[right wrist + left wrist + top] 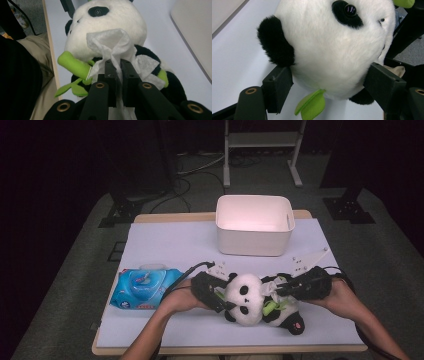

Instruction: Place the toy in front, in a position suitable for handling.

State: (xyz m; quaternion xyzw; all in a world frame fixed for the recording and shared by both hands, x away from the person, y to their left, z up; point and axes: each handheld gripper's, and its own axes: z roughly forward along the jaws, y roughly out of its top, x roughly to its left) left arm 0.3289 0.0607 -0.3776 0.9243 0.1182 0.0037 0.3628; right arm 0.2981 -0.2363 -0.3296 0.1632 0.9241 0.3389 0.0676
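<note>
No legible text, brand, number or sign is found. The blue wipes pack (144,289) at the table's left carries print along its lower edge, including a red strip, but the characters are too small and blurred in the high view to make out. No other item carries markings.

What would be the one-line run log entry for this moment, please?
left gripper: shut on panda toy head | right gripper: shut on white wipe, against panda | wipe pack: left | bin: behind
</note>
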